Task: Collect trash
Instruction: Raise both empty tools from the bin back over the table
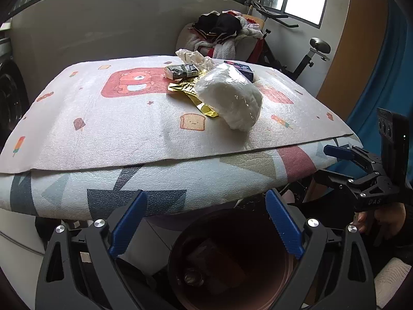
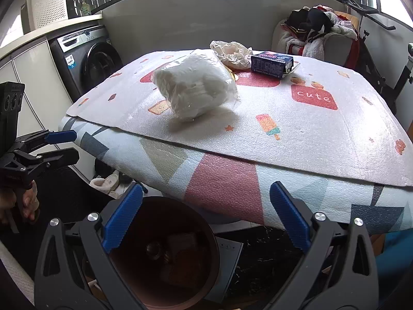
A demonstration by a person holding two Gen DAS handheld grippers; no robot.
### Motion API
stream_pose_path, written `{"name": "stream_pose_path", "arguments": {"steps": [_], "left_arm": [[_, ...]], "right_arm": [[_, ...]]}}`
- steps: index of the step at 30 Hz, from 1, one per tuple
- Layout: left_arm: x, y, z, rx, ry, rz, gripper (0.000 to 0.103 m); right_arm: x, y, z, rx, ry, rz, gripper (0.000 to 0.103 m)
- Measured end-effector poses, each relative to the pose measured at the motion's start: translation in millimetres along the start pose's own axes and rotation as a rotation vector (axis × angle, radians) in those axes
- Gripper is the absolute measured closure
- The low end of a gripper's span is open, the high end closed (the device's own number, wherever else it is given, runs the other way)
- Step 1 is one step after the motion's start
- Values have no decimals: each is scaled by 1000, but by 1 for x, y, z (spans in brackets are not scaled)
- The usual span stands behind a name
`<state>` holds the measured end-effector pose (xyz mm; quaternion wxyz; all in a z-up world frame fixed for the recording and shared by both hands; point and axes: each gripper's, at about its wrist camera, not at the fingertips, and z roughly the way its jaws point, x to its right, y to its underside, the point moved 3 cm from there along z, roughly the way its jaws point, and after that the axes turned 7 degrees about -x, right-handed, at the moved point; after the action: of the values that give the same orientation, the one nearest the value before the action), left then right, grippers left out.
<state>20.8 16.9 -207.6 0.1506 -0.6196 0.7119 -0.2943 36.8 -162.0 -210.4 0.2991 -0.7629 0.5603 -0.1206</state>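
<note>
Below the near edge of the bench point(image 1: 160, 180), a dark round bin point(image 1: 258, 279) is standing open, and both tongs are hanging over its mouth. Left tongs point(image 1: 206, 222) are standing spread wide, nothing between the blue pads point(image 1: 129, 222). Right tongs point(image 2: 204, 217) are likewise standing spread, nothing pinched; in the left wrist view they are showing from the side at the right edge point(image 1: 335, 160), jaws apart. A hand point(image 1: 374, 219) is gripping the handle there.

Inside the bin, a few dim items are lying at the bottom; a small round piece point(image 2: 155, 249) and a boxy piece point(image 2: 180, 242) are just making themselves out, identity unclear.

Trash on the bench, all placed relative to the bin:
1. White wad in clear plastic wrap point(image 1: 229, 98), sitting on the printed foam mat point(image 1: 90, 118), nearest to the bin.
2. Gold foil wrapper point(image 1: 191, 90), lying partly under the wad's far side.
3. Dark packet with white end point(image 1: 180, 71), lying beyond the foil.
4. Crumpled clear bag point(image 2: 232, 51), lying farther back.
5. Blue carton point(image 2: 272, 63), lying at the far side of the mat, well apart from the bin.

A heap of clothes point(image 1: 222, 31) is piling on a chair beyond the bench.
</note>
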Motion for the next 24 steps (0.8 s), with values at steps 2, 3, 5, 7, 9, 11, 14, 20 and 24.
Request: {"name": "stream_pose_path", "arguments": {"steps": [2,3,5,7,9,11,14,20,24], "left_arm": [[-1,0,-2,6,-5,-4,13],[-1,-1,-2,9,-6,-6,13],[-2,-1,-5,18,-12,-15,13],[-5,-4,-8,31,-15,-30,12],[-10,-7,-13,51,-15,-51,11],[-14,-12,-17,74,-14,-69,11],[-20,-21,-23,99,-36,-72,9],[-37,-47,-35,153,-55,-100,6],[-48,-64,-40,182,-60,-116,6]], "right_arm": [[0,0,0,-1,0,2,6],[1,0,0,-1,1,2,6],[1,-1,0,1,5,0,6],[1,-2,-2,6,6,-1,6],[2,-4,-5,11,10,2,6],[4,-8,-7,21,13,7,6],[8,-16,-11,35,30,10,6],[26,-43,-22,80,46,62,6],[39,-64,-25,96,37,89,6]]}}
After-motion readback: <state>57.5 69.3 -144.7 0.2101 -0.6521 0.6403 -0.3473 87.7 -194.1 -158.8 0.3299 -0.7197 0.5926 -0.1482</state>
